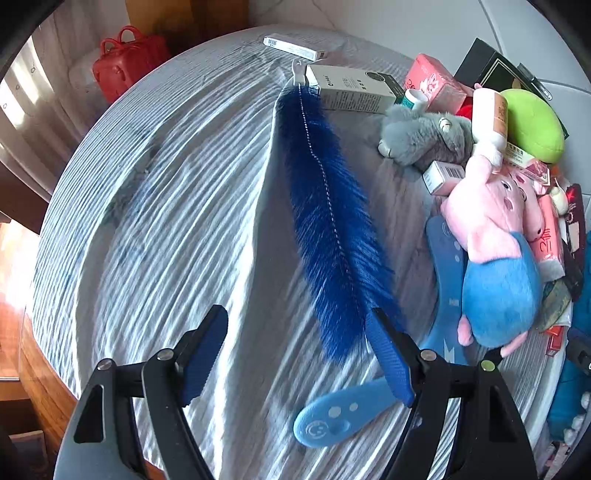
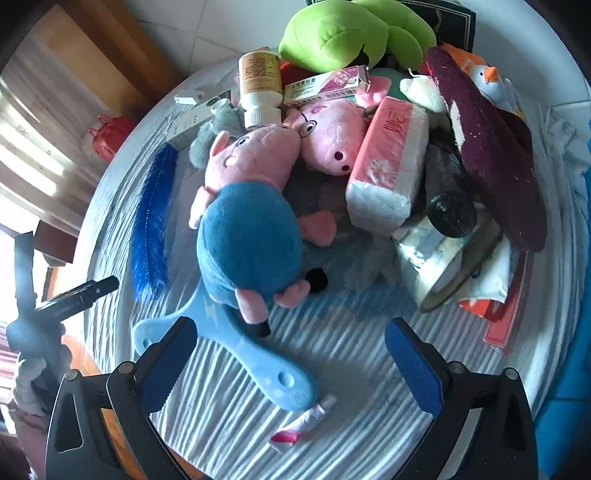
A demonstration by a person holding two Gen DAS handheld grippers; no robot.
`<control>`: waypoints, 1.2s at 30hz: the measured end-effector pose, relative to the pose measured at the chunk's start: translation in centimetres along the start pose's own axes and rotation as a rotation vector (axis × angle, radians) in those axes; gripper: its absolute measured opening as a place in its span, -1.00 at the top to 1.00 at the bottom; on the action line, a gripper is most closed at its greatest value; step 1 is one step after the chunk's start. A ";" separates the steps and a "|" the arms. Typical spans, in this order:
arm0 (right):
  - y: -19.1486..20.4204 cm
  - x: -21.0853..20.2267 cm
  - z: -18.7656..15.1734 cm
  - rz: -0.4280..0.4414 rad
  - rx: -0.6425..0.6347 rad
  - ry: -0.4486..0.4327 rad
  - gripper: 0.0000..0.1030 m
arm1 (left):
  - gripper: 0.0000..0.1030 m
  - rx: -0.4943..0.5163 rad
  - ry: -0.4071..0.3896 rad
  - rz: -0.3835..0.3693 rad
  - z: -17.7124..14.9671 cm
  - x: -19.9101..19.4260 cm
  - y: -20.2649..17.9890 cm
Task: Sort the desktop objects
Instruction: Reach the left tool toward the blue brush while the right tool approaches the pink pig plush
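Observation:
A round table under a striped cloth [image 1: 147,221] holds a heap of objects. A long blue feather [image 1: 328,221] lies across the middle, its tip just ahead of my left gripper [image 1: 299,354], which is open and empty. A pink pig plush in a blue shirt [image 2: 251,221] lies on a blue boomerang-shaped toy [image 2: 255,365]; both also show in the left wrist view [image 1: 495,251]. My right gripper [image 2: 288,354] is open and empty above the boomerang's arm. A small pink tube [image 2: 303,424] lies between its fingers.
The pile behind holds a second pink pig [image 2: 332,140], a grey plush [image 1: 424,136], a green plush [image 2: 351,33], a white bottle [image 2: 258,88], a pink tissue pack [image 2: 388,162], boxes [image 1: 354,92] and a maroon slipper [image 2: 491,155]. A red bag [image 1: 125,59] sits beyond the table edge.

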State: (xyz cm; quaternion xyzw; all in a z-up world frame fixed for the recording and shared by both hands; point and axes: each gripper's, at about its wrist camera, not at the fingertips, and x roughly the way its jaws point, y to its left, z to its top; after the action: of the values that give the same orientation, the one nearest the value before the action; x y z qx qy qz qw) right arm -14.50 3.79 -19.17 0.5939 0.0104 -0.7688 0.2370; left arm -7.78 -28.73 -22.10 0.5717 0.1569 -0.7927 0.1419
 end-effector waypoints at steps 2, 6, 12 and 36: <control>0.3 0.7 0.8 -0.013 0.006 0.003 -1.00 | -0.49 0.008 0.000 0.012 1.4 1.1 -0.5; 1.2 2.3 2.5 -0.039 -0.002 0.017 -1.00 | -0.49 0.035 0.008 0.048 4.0 3.5 -1.7; 3.3 5.4 4.7 -0.050 -0.052 0.066 -1.00 | -0.49 0.040 0.073 0.047 5.2 7.4 -2.9; 4.6 10.9 4.8 -0.041 -0.079 0.120 -0.81 | 0.56 0.042 -0.043 -0.043 1.2 2.7 -4.1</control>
State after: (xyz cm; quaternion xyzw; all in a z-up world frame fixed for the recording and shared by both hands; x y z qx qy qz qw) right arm -19.12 -5.57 -26.55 0.6289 0.0669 -0.7353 0.2434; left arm -11.32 -25.64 -23.99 0.5537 0.1495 -0.8108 0.1164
